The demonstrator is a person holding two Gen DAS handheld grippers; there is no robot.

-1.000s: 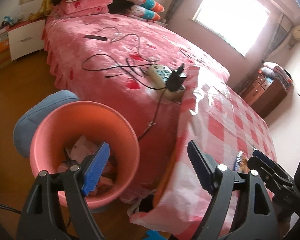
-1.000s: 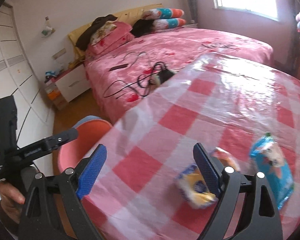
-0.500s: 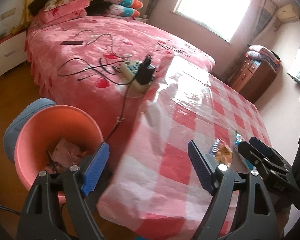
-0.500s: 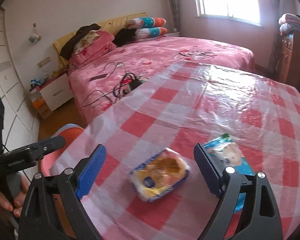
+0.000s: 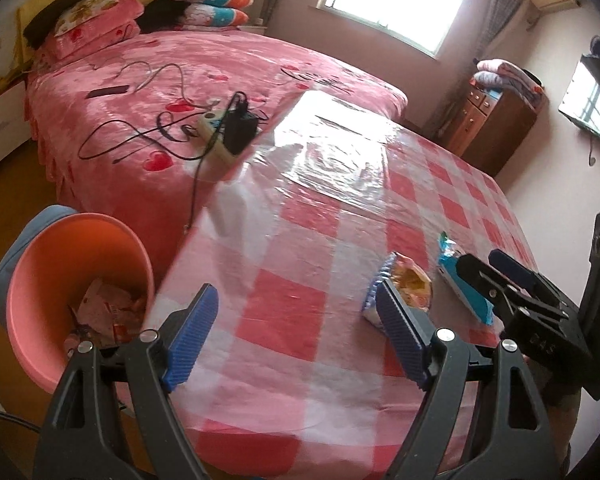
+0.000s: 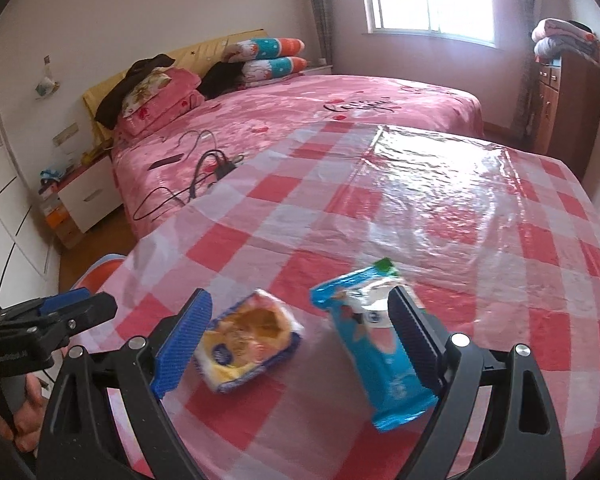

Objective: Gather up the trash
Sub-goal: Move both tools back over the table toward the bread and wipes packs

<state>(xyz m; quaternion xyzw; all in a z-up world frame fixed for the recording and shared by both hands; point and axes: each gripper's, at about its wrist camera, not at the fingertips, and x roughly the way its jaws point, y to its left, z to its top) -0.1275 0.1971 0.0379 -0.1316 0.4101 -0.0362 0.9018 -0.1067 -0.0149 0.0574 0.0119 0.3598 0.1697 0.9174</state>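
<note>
Both my tools, left tool [image 5: 296, 336] and right tool [image 6: 300, 340], hang spread and empty. 2 wrappers lie on the bench [image 6: 440, 216]: yellow wrapper [image 6: 248, 340], blue wrapper [image 6: 380, 352]. Risk: slick plastic cover lets a wrapper skid from closing pads, missing the pink bin [image 5: 44, 280].

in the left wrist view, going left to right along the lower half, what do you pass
orange trash bin → left gripper over the checked tablecloth → yellow snack wrapper → blue wrapper → right gripper
</note>
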